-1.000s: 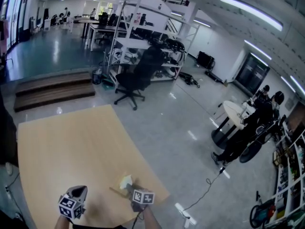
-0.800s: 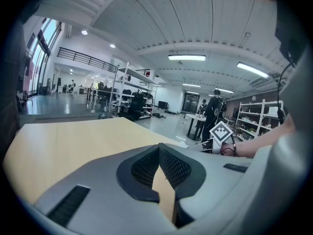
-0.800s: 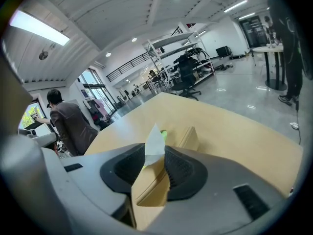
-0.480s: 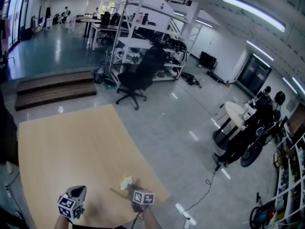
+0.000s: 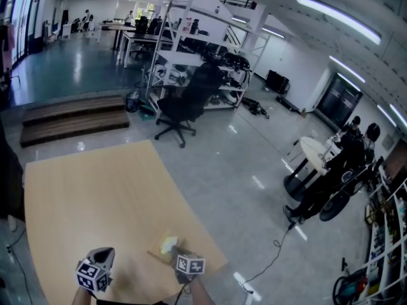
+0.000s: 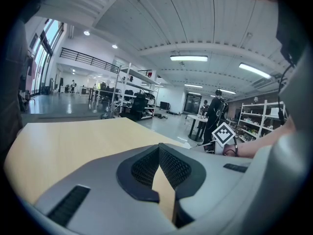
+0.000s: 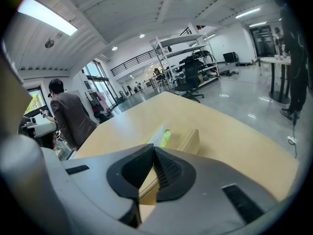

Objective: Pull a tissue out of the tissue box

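Note:
A light wooden tissue box lies near the front right corner of the pale wood table. A pale yellowish tissue sticks up from it. My right gripper is at the box, its jaws shut with their tips on the lower edge of the tissue. To the left of the box, my left gripper hovers low over bare table, shut with nothing in it. The right gripper's marker cube shows in the left gripper view.
The table's right edge runs close beside the box, with grey floor and a cable beyond. A black office chair and shelving stand farther back. A person in a brown jacket stands off the table's far side.
The right gripper's marker cube sits a little lower and more tilted than before. Both hands, the box and the tissue keep their places.

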